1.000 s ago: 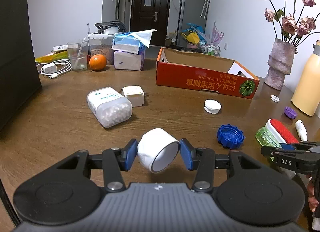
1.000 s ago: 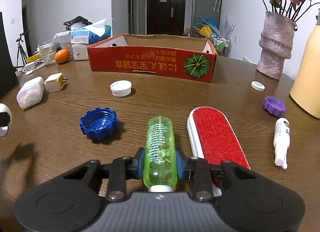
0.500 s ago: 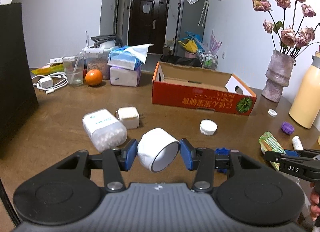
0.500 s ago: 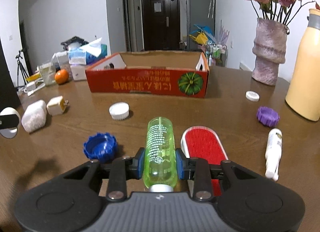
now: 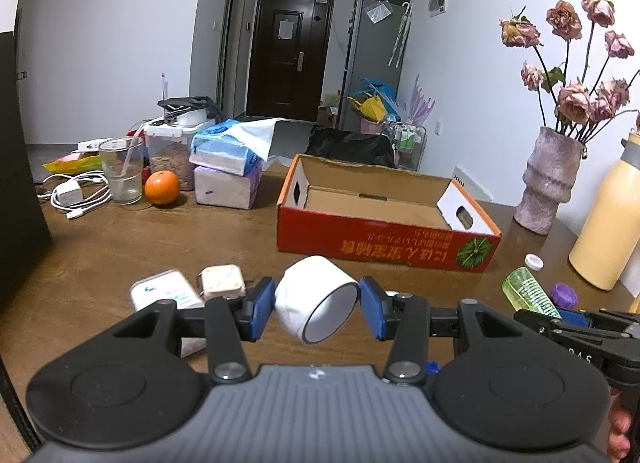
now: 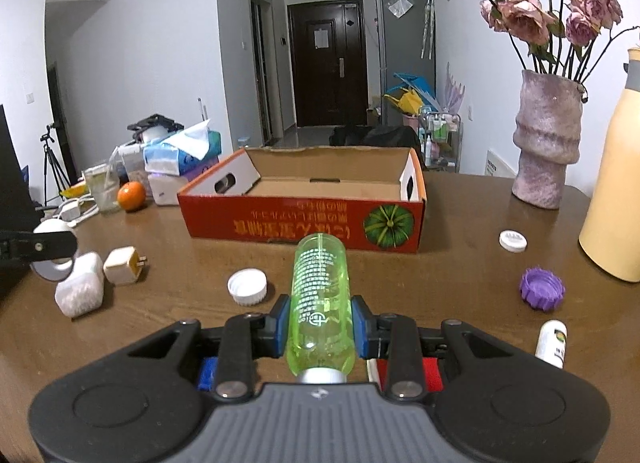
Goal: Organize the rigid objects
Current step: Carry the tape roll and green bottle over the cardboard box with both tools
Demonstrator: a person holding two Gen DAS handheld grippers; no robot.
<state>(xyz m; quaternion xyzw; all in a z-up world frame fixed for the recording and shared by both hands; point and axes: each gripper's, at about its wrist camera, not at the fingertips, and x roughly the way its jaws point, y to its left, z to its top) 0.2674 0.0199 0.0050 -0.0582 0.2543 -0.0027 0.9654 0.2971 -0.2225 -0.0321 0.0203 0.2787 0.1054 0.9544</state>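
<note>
My left gripper (image 5: 318, 309) is shut on a white tape roll (image 5: 316, 299) and holds it above the table, short of the open red cardboard box (image 5: 384, 247). My right gripper (image 6: 320, 327) is shut on a green transparent bottle (image 6: 320, 287), lifted and pointing at the red cardboard box (image 6: 304, 225). The bottle's end also shows at the right of the left wrist view (image 5: 526, 293). The tape roll shows at the left of the right wrist view (image 6: 54, 249). The box looks empty inside.
On the table lie a white cap (image 6: 247, 286), a purple cap (image 6: 542, 288), a small white cap (image 6: 513, 241), a white tube (image 6: 552, 343), a white plug (image 6: 122, 265) and a pill container (image 6: 78, 291). A vase (image 6: 546, 143), a yellow flask (image 6: 616, 199), an orange (image 5: 161, 187) and tissue packs (image 5: 228, 167) stand farther back.
Both grippers have risen from the table with their loads and moved towards the box. The blue cap and red lint brush have dropped below the right gripper, mostly out of sight.
</note>
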